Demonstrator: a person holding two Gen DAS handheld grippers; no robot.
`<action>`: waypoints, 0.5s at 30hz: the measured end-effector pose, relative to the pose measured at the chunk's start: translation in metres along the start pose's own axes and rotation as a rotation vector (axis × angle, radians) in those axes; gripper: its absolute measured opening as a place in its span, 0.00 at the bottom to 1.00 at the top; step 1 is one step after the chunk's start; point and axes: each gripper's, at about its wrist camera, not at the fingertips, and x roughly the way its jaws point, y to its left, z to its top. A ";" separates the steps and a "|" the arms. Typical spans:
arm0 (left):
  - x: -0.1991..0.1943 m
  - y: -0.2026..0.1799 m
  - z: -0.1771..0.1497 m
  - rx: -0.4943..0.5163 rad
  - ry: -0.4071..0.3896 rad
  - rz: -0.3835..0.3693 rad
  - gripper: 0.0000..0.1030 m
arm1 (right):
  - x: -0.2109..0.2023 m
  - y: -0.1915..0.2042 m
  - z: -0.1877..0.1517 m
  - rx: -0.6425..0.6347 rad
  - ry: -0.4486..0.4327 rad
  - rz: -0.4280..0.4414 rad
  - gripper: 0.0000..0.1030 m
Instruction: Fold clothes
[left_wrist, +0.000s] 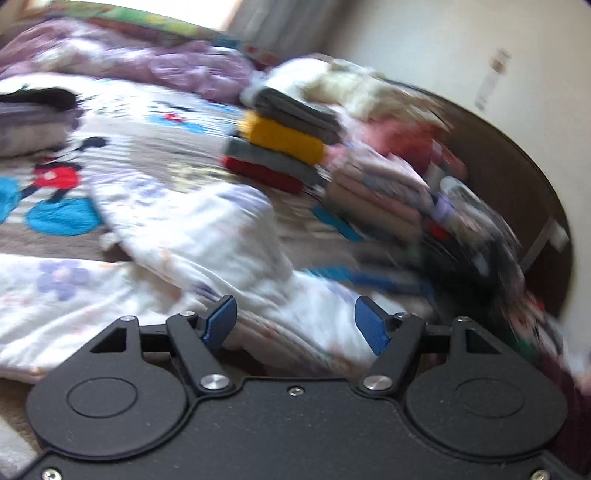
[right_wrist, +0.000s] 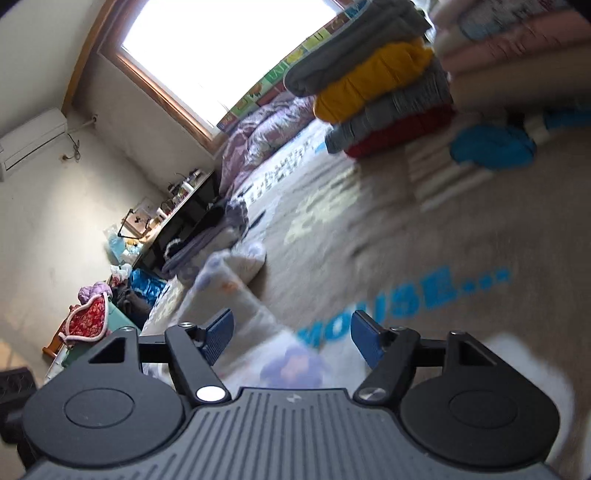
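Observation:
A white garment with purple flowers (left_wrist: 177, 236) lies crumpled on the cartoon-print bed cover (left_wrist: 147, 147). My left gripper (left_wrist: 295, 325) hovers just over it, jaws apart, blue pads (left_wrist: 221, 321) clear of the cloth. In the right wrist view the same flowered garment (right_wrist: 229, 280) stretches away to the left and under my right gripper (right_wrist: 291, 336), which stands open with nothing pressed between its pads (right_wrist: 364, 339). Both views are blurred.
A stack of folded clothes in grey, yellow and red (left_wrist: 280, 147) (right_wrist: 376, 96) stands on the bed. Pink folded piles (left_wrist: 380, 192) sit to its right. Dark folded items (left_wrist: 33, 122) lie at the left. A purple quilt (left_wrist: 129, 59) lies behind, a cluttered desk (right_wrist: 177, 206) by the wall.

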 end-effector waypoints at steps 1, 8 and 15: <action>0.001 0.006 0.006 -0.036 -0.010 0.010 0.68 | -0.003 0.001 -0.005 0.001 0.010 -0.005 0.69; 0.015 0.048 0.050 -0.143 -0.035 0.107 0.68 | -0.022 0.006 -0.031 0.013 0.035 -0.051 0.76; 0.050 0.101 0.079 -0.245 -0.008 0.163 0.68 | -0.018 0.005 -0.048 0.027 0.056 -0.055 0.73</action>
